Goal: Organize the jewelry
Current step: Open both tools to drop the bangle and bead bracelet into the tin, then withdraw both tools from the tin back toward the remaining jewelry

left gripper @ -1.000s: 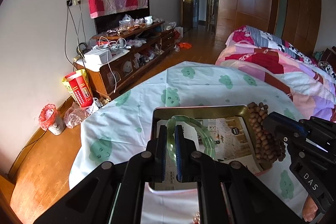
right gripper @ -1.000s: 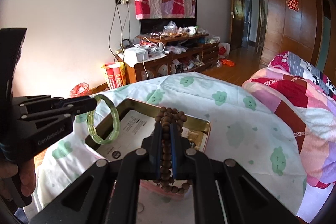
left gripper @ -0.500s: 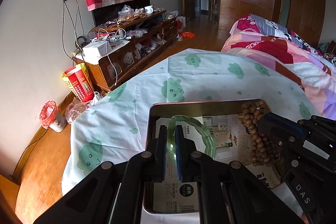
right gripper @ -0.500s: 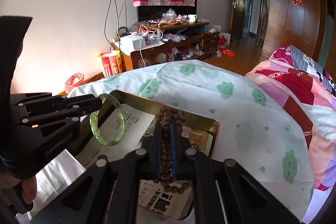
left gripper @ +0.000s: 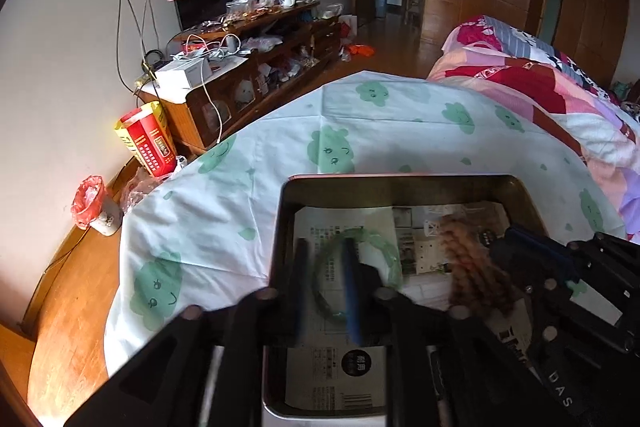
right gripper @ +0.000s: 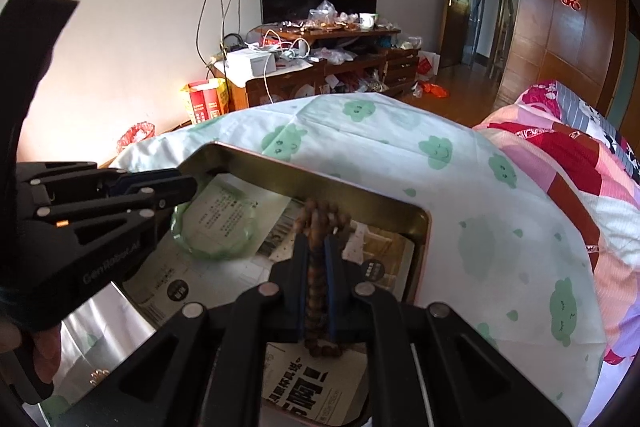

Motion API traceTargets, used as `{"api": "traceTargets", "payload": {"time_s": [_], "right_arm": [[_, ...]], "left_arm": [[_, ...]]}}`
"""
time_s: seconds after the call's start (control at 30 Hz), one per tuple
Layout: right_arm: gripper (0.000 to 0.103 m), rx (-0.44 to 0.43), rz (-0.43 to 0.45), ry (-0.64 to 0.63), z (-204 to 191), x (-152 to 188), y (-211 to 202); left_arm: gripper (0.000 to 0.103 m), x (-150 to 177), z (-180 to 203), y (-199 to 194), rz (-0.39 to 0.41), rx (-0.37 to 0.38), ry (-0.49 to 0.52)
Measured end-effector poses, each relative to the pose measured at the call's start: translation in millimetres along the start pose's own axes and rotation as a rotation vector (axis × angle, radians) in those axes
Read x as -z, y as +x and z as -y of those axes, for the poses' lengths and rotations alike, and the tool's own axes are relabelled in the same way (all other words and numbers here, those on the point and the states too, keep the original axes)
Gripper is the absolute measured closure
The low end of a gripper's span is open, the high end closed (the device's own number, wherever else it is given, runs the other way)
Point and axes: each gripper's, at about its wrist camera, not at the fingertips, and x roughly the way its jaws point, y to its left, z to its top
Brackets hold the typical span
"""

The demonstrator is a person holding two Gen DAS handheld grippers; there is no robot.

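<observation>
A shallow metal tin lined with newspaper sits on the cloud-print cloth; its rim shows in the right wrist view too. My left gripper is open inside the tin, and the green bangle lies blurred on the paper around its right finger. The bangle also shows flat in the tin in the right wrist view, by the left gripper. My right gripper is shut on the brown bead bracelet and holds it low over the tin. The beads look blurred in the left wrist view.
The table's cloth drops off at the left to a wooden floor. A bed with a patchwork quilt lies to the right. A cluttered TV cabinet stands along the far wall. A small gold trinket lies outside the tin.
Both grippers dropped lower into the tin. The left gripper's fingers spread apart and let go of the green bangle, which now lies on the newspaper. The right gripper still holds the beads.
</observation>
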Motion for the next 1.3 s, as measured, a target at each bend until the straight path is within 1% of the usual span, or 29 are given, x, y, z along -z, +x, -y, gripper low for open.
{"api": "traceTargets", "payload": {"time_s": [0.03,0.07,0.1,0.13,0.17,0.3,0.57,0.7,1.0,1.07,1.23,1.3], "right_arm": [[0.086,0.002,-0.003,0.004,0,1,0],[0.072,-0.001,-0.001,0.013,1,2,-1],[0.053,-0.002,0.009,0.024,3,2,-4],[0.045,0.004,0.021,0.029,3,3,-7],[0.038,0.015,0.041,0.036,4,4,-11],[0.038,0.021,0.052,0.052,6,5,-20],[0.038,0.025,0.052,0.081,9,15,-32],[0.038,0.020,0.046,0.098,8,24,-38],[0.038,0.015,0.022,0.095,2,50,-51],[0.036,0.015,0.019,0.098,2,56,-53],[0.035,0.018,0.011,0.112,4,65,-58],[0.032,0.022,0.009,0.113,4,69,-61]], "left_arm": [[0.053,0,0,-2,0.008,-0.007,-0.003],[0.043,0,0,-5,0.020,-0.017,-0.004],[0.031,1,-1,-11,0.047,-0.025,-0.007],[0.028,1,-2,-15,0.063,-0.024,-0.008],[0.028,1,-2,-18,0.068,-0.018,-0.007],[0.028,5,-5,-24,0.061,-0.020,-0.009],[0.028,22,-8,-41,0.059,0.008,-0.032],[0.028,33,-6,-48,0.056,0.023,-0.038],[0.028,58,2,-55,0.026,0.022,-0.014],[0.028,63,3,-57,0.028,0.017,-0.007],[0.028,73,4,-59,0.011,0.024,-0.013],[0.028,78,4,-61,0.006,0.027,-0.014]]}}
